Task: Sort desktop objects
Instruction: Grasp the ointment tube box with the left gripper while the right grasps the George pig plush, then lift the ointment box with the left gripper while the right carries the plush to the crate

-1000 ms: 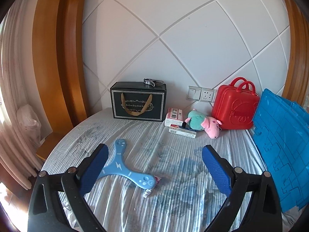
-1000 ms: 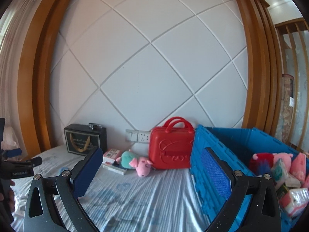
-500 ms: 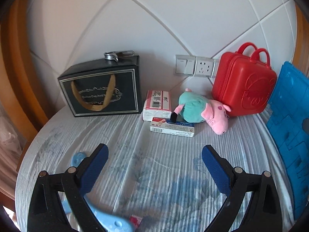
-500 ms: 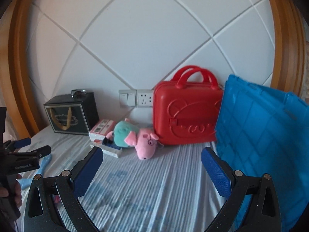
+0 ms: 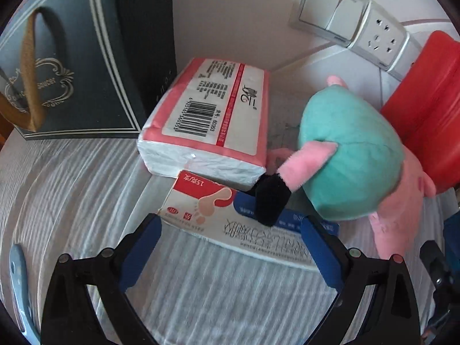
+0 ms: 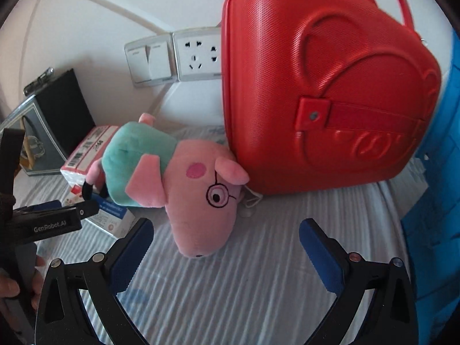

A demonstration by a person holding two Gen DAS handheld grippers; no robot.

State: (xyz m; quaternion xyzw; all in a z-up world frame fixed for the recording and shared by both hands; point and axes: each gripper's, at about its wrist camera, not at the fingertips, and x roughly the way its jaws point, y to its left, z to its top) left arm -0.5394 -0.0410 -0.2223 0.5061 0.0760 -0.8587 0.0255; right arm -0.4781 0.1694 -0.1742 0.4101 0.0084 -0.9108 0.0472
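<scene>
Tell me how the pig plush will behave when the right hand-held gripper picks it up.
The pig plush looks soft and stuffed, so it will probably squash between the pads rather than slip. It is likely light. Grabbed by the snout nearest the right hand-held gripper, its teal body may droop, and its black foot, lying on the flat box, might nudge that.

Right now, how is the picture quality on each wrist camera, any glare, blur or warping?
Left wrist view: strong fisheye bends the black gift box; the tissue pack barcode is sharp, while the plush pig looks slightly soft. Right wrist view: bright sheen on the red case, which bulges from distortion; the pig's face is crisp; dark vignette in the corners.
</scene>
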